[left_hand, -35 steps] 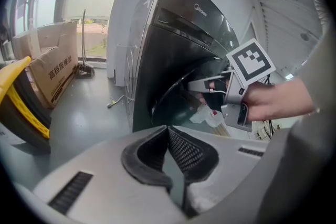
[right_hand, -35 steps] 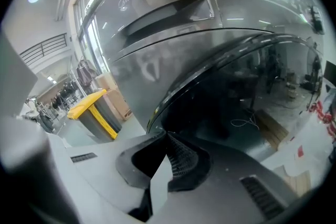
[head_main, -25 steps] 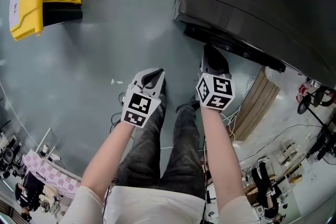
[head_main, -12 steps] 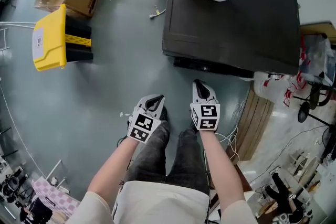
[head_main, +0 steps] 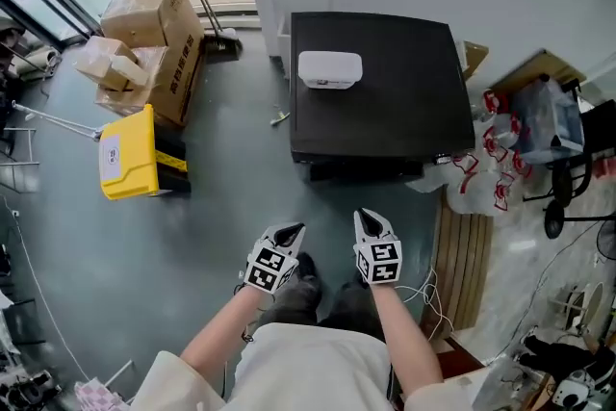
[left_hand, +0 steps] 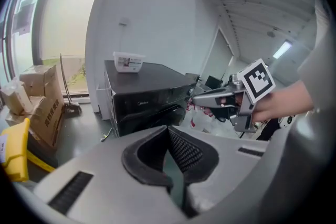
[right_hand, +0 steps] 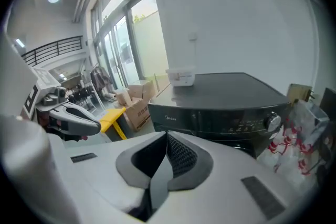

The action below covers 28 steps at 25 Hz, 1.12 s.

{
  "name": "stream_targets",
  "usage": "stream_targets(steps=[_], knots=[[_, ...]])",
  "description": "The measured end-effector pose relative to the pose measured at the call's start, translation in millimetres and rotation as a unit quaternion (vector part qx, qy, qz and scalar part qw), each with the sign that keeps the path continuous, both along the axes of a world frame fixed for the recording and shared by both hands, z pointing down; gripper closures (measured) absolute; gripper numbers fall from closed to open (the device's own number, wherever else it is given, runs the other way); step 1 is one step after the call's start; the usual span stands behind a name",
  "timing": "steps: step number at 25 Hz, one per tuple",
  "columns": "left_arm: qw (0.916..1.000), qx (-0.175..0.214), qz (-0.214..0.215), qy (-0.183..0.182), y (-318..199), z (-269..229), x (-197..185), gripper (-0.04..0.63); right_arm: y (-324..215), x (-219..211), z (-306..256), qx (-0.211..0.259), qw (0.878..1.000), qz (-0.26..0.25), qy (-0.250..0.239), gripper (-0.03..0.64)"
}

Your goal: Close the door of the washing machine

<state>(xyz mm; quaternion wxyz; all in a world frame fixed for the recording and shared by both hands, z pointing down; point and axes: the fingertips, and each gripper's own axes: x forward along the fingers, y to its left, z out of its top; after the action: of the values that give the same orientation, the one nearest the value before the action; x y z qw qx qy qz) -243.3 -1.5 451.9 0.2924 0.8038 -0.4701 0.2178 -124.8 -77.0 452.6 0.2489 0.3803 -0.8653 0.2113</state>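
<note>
The washing machine (head_main: 385, 101) has a dark, glossy shell; left of it, the cardboard boxes (head_main: 159, 29) look matt.

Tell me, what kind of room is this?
Probably a workshop or test lab, not a home laundry room. A black washing machine stands alone on a bare grey floor, cardboard boxes are piled near the big windows, and loose cables lie beside it.

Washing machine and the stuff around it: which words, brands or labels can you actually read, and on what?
"Midea": front of the washing machine.
Label on the white tub: blurred, unreadable.
Label on the yellow sign: too small.
Print on the cardboard box: too small.
</note>
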Motion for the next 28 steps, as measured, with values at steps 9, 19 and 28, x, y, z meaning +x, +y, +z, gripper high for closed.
stream_targets(steps=[9, 19, 28], knots=[[0.9984, 0.055, -0.003, -0.009, 22.5, -101.1, -6.6, 0.588, 41.6, 37.5, -112.7, 0.035, 0.999, 0.004, -0.003, 0.586], [0.9949, 0.100, -0.008, 0.010, 39.4, -175.3, 13.6, 0.588, 62.3, 88.1, -204.5, 0.089, 0.995, 0.015, -0.050, 0.586], [0.9843, 0.168, -0.054, 0.011, 31.6, -252.2, 32.1, 0.588, 61.4, 130.2, -265.8, 0.143, 0.987, -0.017, -0.066, 0.586]])
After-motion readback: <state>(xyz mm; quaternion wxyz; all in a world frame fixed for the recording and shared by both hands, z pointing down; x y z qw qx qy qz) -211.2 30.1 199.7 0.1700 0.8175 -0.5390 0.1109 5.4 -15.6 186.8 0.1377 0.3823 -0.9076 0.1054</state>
